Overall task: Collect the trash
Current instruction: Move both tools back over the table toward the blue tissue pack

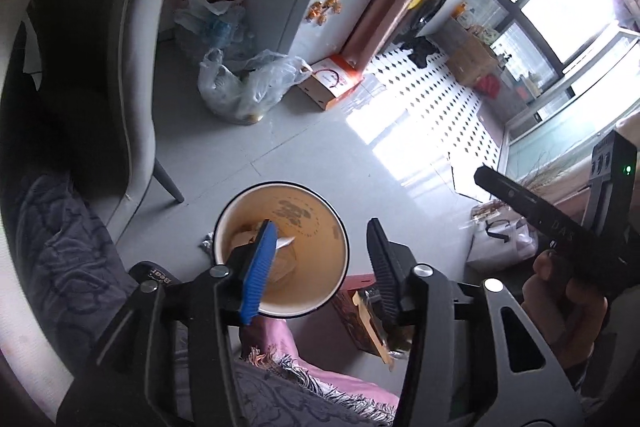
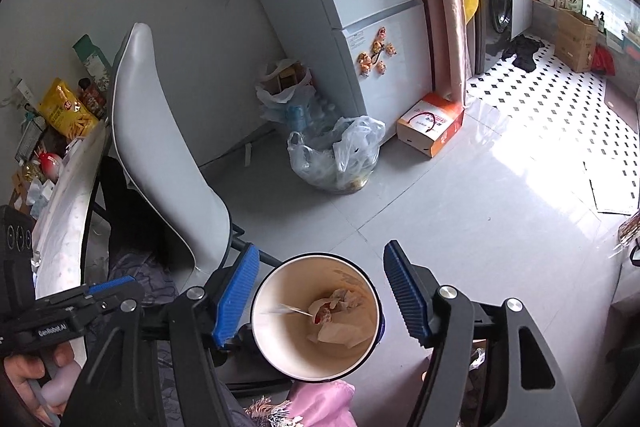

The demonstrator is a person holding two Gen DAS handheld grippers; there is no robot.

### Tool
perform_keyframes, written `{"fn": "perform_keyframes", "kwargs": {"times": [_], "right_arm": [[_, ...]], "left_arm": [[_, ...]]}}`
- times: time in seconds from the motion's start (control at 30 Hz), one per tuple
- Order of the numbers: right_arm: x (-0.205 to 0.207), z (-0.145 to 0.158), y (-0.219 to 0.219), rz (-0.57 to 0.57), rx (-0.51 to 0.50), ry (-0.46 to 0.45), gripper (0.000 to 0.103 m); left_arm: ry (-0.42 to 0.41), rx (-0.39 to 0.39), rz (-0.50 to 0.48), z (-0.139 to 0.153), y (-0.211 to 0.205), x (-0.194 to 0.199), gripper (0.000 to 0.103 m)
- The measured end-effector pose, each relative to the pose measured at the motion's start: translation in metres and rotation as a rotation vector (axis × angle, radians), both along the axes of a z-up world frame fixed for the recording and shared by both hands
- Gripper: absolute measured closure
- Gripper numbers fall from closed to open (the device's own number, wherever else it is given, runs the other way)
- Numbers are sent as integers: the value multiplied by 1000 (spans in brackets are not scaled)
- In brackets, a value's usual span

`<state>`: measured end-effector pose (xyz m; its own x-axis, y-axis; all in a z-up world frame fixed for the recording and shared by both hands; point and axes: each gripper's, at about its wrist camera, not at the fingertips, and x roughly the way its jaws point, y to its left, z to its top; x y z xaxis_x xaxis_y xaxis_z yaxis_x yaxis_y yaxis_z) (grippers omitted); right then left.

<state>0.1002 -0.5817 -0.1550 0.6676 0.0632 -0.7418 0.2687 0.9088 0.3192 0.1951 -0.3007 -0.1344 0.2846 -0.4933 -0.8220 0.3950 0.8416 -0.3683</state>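
Note:
A large paper cup (image 1: 316, 227) with a black rim and tan inside holds crumpled trash and a thin white stick. In the left wrist view my left gripper (image 1: 320, 259) straddles it: the blue finger (image 1: 262, 267) is inside the cup against its wall, the black finger (image 1: 382, 271) stands well outside to the right, so the jaws are wide apart. In the right wrist view the same cup (image 2: 276, 331) sits between my right gripper's (image 2: 320, 297) open blue fingers, with crumpled wrappers (image 2: 340, 319) at its bottom. The right gripper body shows at the right of the left wrist view.
A full clear trash bag (image 2: 336, 157) lies on the grey floor by the fridge (image 2: 376, 27), with a white and orange box (image 2: 432, 123) beside it. A grey chair (image 2: 160, 155) stands left. A cluttered table edge (image 2: 68, 187) is far left. Pink fringed cloth (image 2: 320, 403) lies below the cup.

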Motion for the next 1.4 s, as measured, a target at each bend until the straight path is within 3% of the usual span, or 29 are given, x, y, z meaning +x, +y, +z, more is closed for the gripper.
{"fn": "perform_keyframes", "kwargs": {"times": [0.17,0.47,0.57,0.87,1.1,1.4], "right_arm": [[6,-2,11,30,10,6,38],[16,12,41,103,8,-31,20],[18,20,52,129,11,-54,14],[37,48,103,230,11,-112,9],[52,66,146,308,17,-138,9],[68,85,209,418,22,-165,8]], "left_arm": [[-48,-11,64,20,20,0,29],[-157,-49,201,71,71,-5,10],[-185,-59,233,83,89,-7,9],[-247,-68,388,104,165,-18,9],[-315,-13,486,118,226,-29,9],[-324,24,611,116,292,-42,9]]}}
